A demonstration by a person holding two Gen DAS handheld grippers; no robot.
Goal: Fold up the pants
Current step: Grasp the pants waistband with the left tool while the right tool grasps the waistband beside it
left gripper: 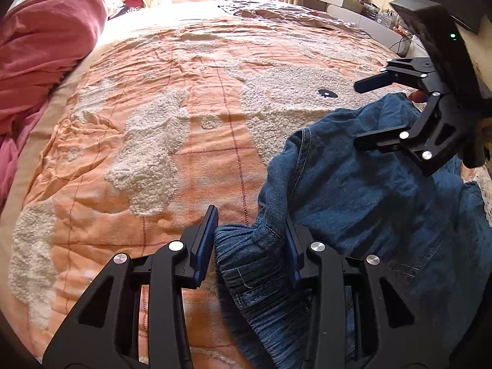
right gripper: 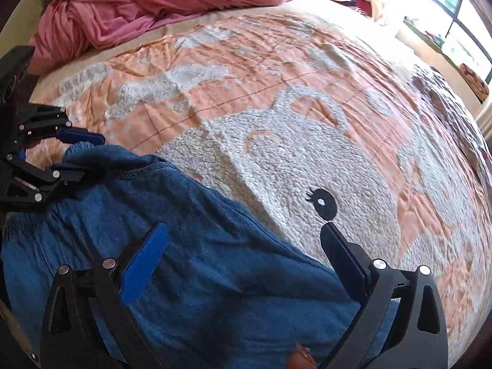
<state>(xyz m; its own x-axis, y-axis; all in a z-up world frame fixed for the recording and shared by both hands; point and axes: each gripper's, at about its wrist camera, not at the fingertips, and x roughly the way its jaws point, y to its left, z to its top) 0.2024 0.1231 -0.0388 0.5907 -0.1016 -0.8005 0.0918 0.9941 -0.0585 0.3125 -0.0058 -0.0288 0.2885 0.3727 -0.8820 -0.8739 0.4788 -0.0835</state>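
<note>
A sunlit bedroom is showing, with a wide bed (left gripper: 190, 141) covered by a peach quilt stitched with fluffy white animal shapes. A rumpled pink blanket (left gripper: 40, 49) is lying along the far left edge, a window (right gripper: 461, 24) is glowing at the far end, and cluttered shelves (left gripper: 347, 0) are standing at the far right.

A crumpled pair of blue denim pants with an elastic waistband (left gripper: 363, 203) is lying bunched at the near right of the bed. The left gripper (left gripper: 252, 246) is clamping a bulge of the gathered waistband between its blue pads. The right gripper (right gripper: 243, 261) is hovering over the denim with its jaws wide apart, holding nothing.

Risks, as judgement: the left gripper is pinching only a thick puckered fold, so the waistband may be slipping out once lifted. With the pants this bunched, the right gripper may be catching several layers at once, leaving the garment twisted rather than flat. The fleecy quilt may also be dragging along.
</note>
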